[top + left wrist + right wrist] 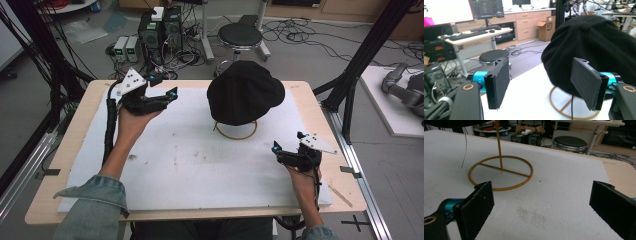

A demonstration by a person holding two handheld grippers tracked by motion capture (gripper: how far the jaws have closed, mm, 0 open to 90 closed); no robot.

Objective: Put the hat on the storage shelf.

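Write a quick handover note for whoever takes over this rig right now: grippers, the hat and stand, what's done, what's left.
Left gripper: jaws open, nothing between them, held just left of the black hat.
Right gripper: open, empty, low over the white mat at the near right.
The hat sits on the gold wire stand, mid-table toward the far edge.
Done: hat is on the stand, neither gripper touching it.
Left: unclear; probably just pulling both grippers back.

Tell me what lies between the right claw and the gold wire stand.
Only bare white foam board lies between the right claw and the gold wire stand, per the right gripper view.
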